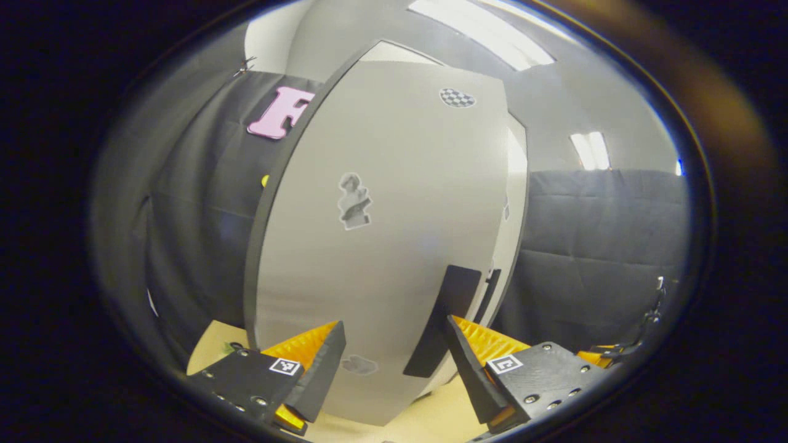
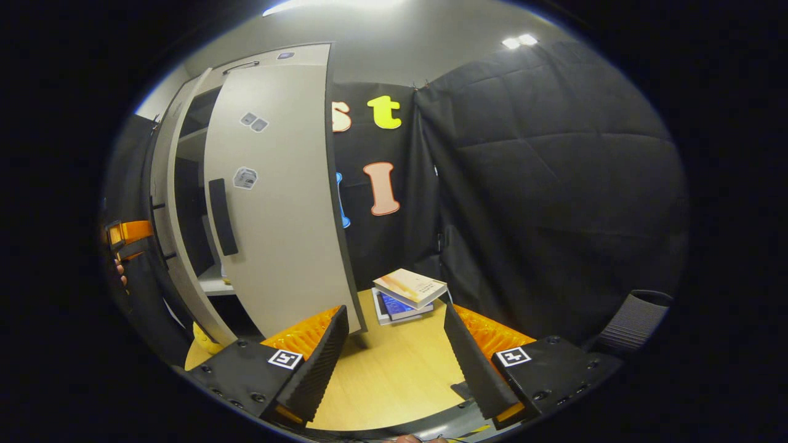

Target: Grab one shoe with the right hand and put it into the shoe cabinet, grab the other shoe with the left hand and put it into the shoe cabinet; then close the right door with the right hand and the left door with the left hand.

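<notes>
**A:** My left claw (image 1: pixel 394 369) is spread apart, empty, right up against the left door (image 1: pixel 381 246), near its dark bar handle (image 1: pixel 444 320). It could skid off that smooth, flat grey panel.

**B:** My right claw (image 2: pixel 394 363) is apart too, over the wooden table (image 2: pixel 388 375). The right door (image 2: pixel 277 203) stands ajar beside stacked books (image 2: pixel 406 294). I can't make out the shoes.

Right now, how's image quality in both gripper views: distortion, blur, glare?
Left gripper view: fisheye bulges the cabinet door into a barrel; edges soft, ceiling lights blown out. Right gripper view: sharper, door bowed, books crisp, booth dim, faint shadow under the gripper.
</notes>
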Available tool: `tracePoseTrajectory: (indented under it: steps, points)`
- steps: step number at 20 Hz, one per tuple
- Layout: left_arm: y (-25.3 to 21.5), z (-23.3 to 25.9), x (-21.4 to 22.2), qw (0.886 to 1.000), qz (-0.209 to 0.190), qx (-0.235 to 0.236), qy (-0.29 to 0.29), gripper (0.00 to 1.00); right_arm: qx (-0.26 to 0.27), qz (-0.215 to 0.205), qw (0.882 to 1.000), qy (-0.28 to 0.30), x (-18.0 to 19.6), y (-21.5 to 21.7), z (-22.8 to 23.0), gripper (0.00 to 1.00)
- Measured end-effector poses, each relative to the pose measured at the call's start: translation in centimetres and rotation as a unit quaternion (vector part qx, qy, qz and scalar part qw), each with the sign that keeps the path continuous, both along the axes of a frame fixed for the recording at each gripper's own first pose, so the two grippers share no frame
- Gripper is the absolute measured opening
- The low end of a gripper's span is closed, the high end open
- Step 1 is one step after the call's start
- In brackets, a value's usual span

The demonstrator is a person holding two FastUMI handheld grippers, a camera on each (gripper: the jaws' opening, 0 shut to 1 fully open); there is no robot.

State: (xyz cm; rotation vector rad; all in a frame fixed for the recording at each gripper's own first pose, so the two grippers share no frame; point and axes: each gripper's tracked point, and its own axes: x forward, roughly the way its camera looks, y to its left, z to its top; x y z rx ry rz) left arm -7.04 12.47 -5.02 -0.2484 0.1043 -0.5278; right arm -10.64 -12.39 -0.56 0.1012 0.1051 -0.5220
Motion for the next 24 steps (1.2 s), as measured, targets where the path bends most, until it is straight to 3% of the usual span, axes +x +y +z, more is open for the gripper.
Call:
tracePoseTrajectory:
  steps: [6,9,14,18,24]
  points:
    - [0.3,-0.9,-0.8,1.000,0.016,-0.005,0.011,0.93,0.016,-0.052,0.999,0.001,-3.3,-3.5,0.3,0.98]
    - [1.6,-1.3,-1.4,0.999,0.041,0.003,0.014,0.93,0.000,-0.056,0.998,-0.008,-3.7,-4.3,1.6,0.98]
    - [3.9,-0.6,-3.9,0.994,0.106,0.031,-0.002,0.93,-0.020,-0.014,0.999,-0.023,-1.6,-5.2,4.0,0.98]
    - [4.7,0.7,-7.5,0.986,0.164,0.036,-0.015,0.93,-0.044,0.044,0.998,-0.029,0.3,-5.7,6.1,0.98]
    - [3.1,3.9,-14.3,0.971,0.221,0.066,-0.056,0.93,-0.123,0.146,0.981,-0.034,2.9,-4.3,7.8,0.98]
